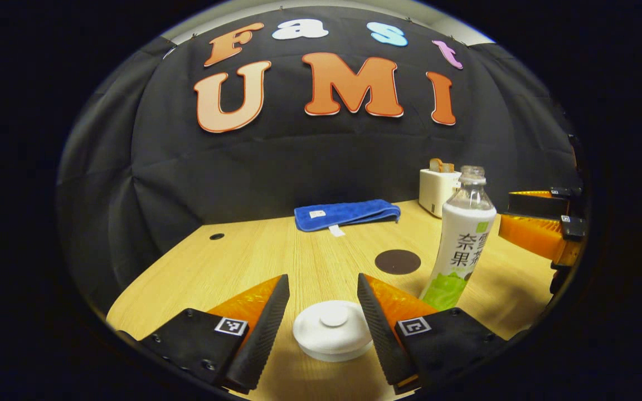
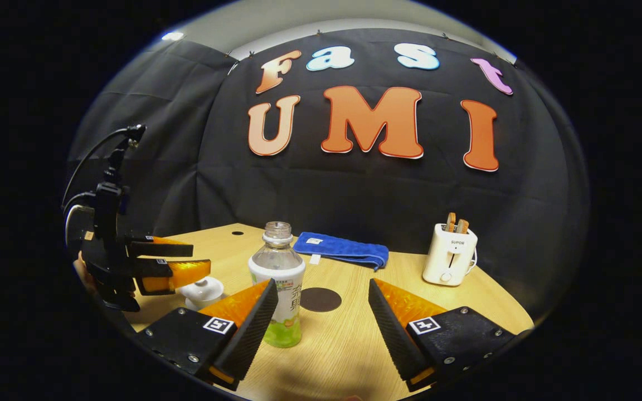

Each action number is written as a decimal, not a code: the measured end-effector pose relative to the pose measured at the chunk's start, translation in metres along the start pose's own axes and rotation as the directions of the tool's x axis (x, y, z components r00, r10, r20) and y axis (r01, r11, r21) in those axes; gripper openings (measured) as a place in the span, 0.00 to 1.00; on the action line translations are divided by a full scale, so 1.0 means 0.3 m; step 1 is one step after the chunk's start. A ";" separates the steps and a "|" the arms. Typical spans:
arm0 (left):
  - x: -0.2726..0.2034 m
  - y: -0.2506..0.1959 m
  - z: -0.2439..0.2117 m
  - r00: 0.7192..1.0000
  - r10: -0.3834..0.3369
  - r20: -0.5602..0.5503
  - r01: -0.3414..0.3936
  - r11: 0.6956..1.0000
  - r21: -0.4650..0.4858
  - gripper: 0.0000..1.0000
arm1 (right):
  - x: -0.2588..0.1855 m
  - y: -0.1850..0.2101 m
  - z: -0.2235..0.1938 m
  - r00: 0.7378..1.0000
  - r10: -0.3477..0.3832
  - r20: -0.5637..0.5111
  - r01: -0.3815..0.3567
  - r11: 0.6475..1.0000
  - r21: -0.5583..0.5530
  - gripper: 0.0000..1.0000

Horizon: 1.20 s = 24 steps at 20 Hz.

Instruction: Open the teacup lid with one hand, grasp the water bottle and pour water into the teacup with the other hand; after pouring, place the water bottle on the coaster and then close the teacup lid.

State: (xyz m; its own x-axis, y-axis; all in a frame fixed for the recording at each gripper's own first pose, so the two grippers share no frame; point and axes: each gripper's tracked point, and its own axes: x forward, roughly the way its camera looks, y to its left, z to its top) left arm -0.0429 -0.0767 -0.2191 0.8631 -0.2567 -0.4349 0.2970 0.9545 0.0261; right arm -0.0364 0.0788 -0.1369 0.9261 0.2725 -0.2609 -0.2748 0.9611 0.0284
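Square-tagged, screw-studded gripper mounts

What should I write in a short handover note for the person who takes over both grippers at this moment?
Left gripper: open, its fingers on either side of the white round teacup lid, not yet pressing on it.
Right gripper: open, holding nothing; the clear plastic water bottle with white and green label stands uncapped just beyond its left finger.
The dark round coaster lies bare on the light wooden table, behind the bottle.
Done: nothing; the lid is on the cup.
Left: lift the lid, grasp the bottle, pour, set the bottle on the coaster, close the lid.
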 end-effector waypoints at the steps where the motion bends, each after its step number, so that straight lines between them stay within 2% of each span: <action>1: 0.008 -0.009 -0.018 1.000 -0.014 -0.007 0.014 1.000 0.002 0.83 | -0.001 -0.001 -0.005 1.000 0.000 -0.001 0.000 1.000 -0.004 0.98; 3: 0.009 -0.030 -0.056 0.998 -0.040 -0.044 0.040 0.999 0.001 0.69 | 0.002 -0.013 -0.018 1.000 -0.009 -0.011 0.009 1.000 -0.015 0.98; 4: 0.008 -0.033 -0.055 0.998 -0.041 -0.044 0.041 0.999 0.003 0.66 | 0.003 -0.013 -0.025 1.000 -0.012 -0.017 0.011 1.000 -0.019 0.98; 8: 0.024 -0.036 -0.081 0.997 -0.024 -0.066 0.027 0.999 0.039 0.63 | -0.001 -0.002 -0.032 1.000 -0.001 -0.020 0.000 1.000 -0.023 0.98; 10: 0.022 -0.043 -0.076 0.998 -0.030 -0.061 0.033 0.998 0.049 0.46 | 0.000 0.005 -0.036 1.000 0.007 -0.022 -0.008 1.000 -0.029 0.98; 11: 0.003 -0.038 -0.072 0.998 -0.016 -0.062 0.020 0.998 0.055 0.50 | 0.001 0.007 -0.038 1.000 0.011 -0.024 -0.011 0.999 -0.032 0.98; 12: 0.030 -0.032 -0.074 0.998 -0.010 -0.062 0.013 0.999 0.050 0.34 | 0.001 0.008 -0.042 1.000 0.014 -0.027 -0.015 0.999 -0.033 0.98; 14: 0.025 -0.036 -0.070 0.998 -0.012 -0.058 0.015 0.999 0.049 0.36 | 0.005 0.019 -0.051 0.999 0.023 -0.033 -0.024 0.999 -0.034 0.98; 16: 0.022 -0.034 -0.061 0.999 -0.009 -0.044 0.011 0.999 0.041 0.34 | 0.011 0.032 -0.057 0.999 0.035 -0.041 -0.036 0.999 -0.036 0.98; 24: 0.003 0.053 0.003 0.996 0.076 0.038 -0.076 0.997 0.008 0.34 | 0.062 0.102 -0.134 0.991 0.086 -0.104 -0.090 0.995 -0.033 0.96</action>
State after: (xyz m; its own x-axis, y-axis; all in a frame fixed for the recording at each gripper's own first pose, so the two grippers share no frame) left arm -0.0370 -0.0618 -0.2184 0.8980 -0.1890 -0.3974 0.2334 0.9701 0.0661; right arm -0.0379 0.1115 -0.1797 0.8669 0.3484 -0.3566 -0.3657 0.9305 0.0201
